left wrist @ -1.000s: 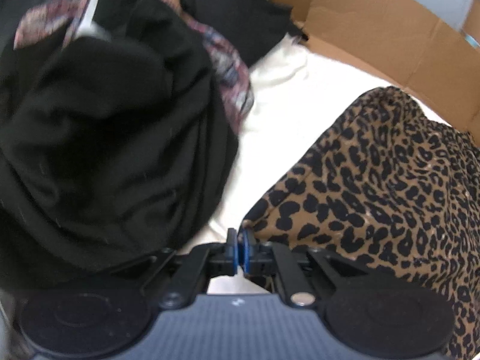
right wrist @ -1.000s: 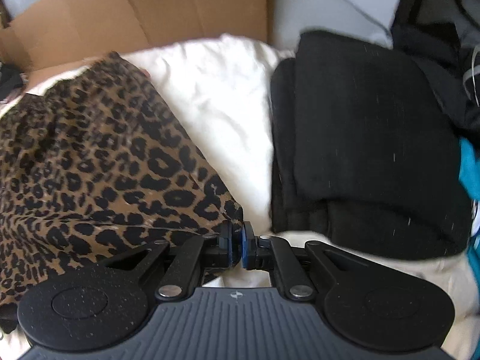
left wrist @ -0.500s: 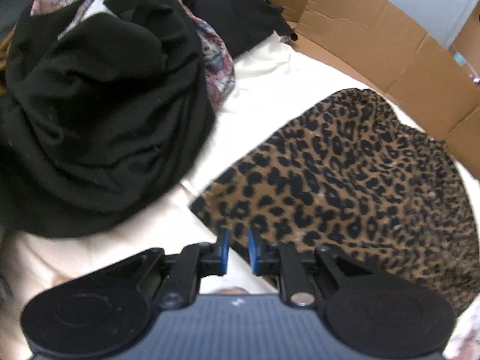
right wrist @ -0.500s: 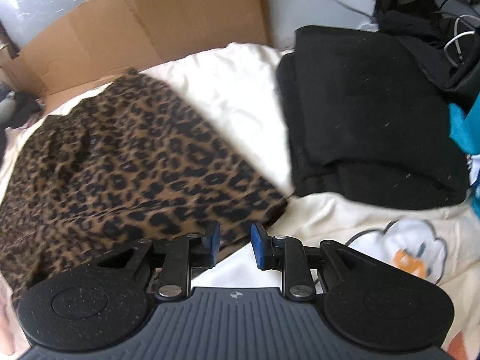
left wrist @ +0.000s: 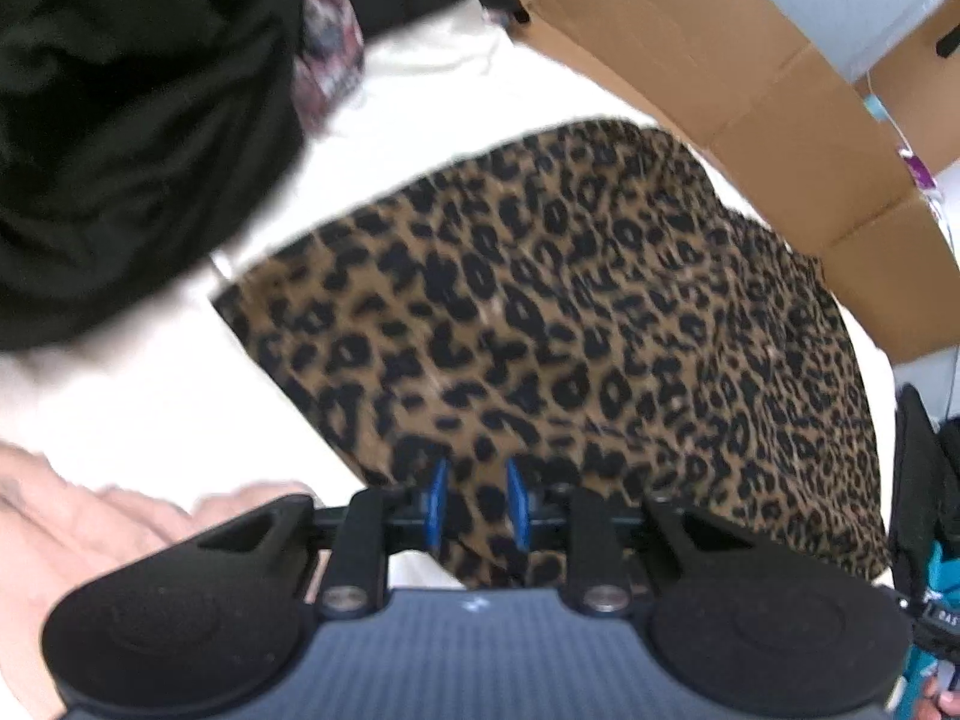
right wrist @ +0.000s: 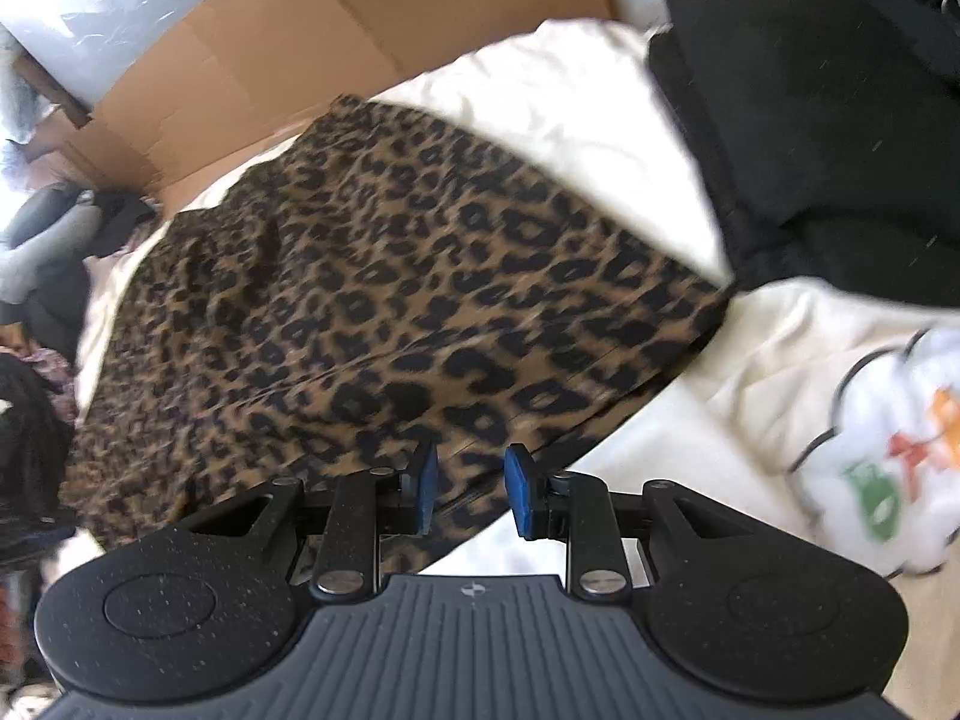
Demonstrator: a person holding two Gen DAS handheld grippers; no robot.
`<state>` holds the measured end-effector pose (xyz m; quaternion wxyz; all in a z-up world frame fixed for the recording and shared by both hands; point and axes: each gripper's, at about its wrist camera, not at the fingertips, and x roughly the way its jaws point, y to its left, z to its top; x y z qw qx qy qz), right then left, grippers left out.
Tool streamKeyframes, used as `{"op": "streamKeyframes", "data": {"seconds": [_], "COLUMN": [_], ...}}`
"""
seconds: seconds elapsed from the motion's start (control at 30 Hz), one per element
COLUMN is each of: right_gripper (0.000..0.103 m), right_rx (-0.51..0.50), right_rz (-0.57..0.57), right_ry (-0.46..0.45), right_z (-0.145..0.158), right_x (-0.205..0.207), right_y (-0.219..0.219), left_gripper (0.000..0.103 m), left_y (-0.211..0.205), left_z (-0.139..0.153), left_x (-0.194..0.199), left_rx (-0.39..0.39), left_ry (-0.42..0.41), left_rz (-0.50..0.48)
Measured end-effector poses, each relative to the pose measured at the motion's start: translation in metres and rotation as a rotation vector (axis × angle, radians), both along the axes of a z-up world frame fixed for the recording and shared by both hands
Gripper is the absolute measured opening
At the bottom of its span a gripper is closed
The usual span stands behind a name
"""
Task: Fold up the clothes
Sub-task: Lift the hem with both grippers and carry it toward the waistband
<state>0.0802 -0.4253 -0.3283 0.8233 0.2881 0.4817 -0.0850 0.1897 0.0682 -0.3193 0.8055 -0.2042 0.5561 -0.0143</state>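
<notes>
Leopard-print fabric garment (left wrist: 588, 312) is lying folded on the cream bedsheet (right wrist: 690, 438), left tongs (left wrist: 477, 504) opening and right tongs (right wrist: 471, 492) spread, both pinching nothing, so looks like stacking's left.

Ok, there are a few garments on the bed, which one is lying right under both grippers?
The leopard-print garment, spread flat on the cream sheet. The folded black garment and the black heap lie off to the sides.

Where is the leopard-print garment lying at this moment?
The leopard-print garment lies spread on the cream sheet, centre of both wrist views, cardboard behind it, folded black clothes on its right.
</notes>
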Motion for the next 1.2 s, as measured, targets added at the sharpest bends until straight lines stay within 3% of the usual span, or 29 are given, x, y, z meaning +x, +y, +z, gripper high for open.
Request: {"op": "streamKeyframes", "data": {"seconds": [0.13, 0.2, 0.37, 0.43, 0.5, 0.6, 0.77, 1.0, 1.2], "right_gripper": [0.027, 0.032, 0.036, 0.036, 0.044, 0.044, 0.044, 0.044, 0.044], "right_rx": [0.062, 0.099, 0.194, 0.197, 0.183, 0.178, 0.186, 0.203, 0.196], "right_rz": [0.012, 0.007, 0.026, 0.082, 0.134, 0.177, 0.277, 0.407, 0.469], "right_ry": [-0.006, -0.002, 0.008, -0.007, -0.014, -0.007, -0.016, -0.026, -0.032], "right_z": [-0.008, -0.013, -0.024, -0.021, -0.02, -0.02, -0.018, -0.017, -0.021], "right_x": [0.0, 0.0, 0.0, 0.0, 0.002, 0.005, 0.009, 0.006, 0.007], "right_y": [0.012, 0.018, 0.034, 0.045, 0.057, 0.071, 0.095, 0.131, 0.151], "left_gripper": [0.028, 0.032, 0.033, 0.033, 0.033, 0.033, 0.033, 0.033, 0.038], "left_y": [-0.009, -0.013, -0.022, -0.025, -0.028, -0.031, -0.044, -0.069, -0.091], "left_z": [-0.012, -0.017, -0.024, -0.023, -0.021, -0.014, -0.008, -0.004, -0.012], "left_x": [-0.006, -0.008, -0.013, -0.014, -0.015, -0.018, -0.023, -0.038, -0.042], "left_rx": [-0.024, -0.034, -0.086, -0.095, -0.095, -0.107, -0.136, -0.236, -0.291], "left_ry": [0.046, 0.066, 0.092, 0.084, 0.074, 0.042, 0.023, 0.016, 0.051], "left_rz": [-0.006, -0.009, -0.03, -0.048, -0.06, -0.075, -0.175, -0.336, -0.415]}}
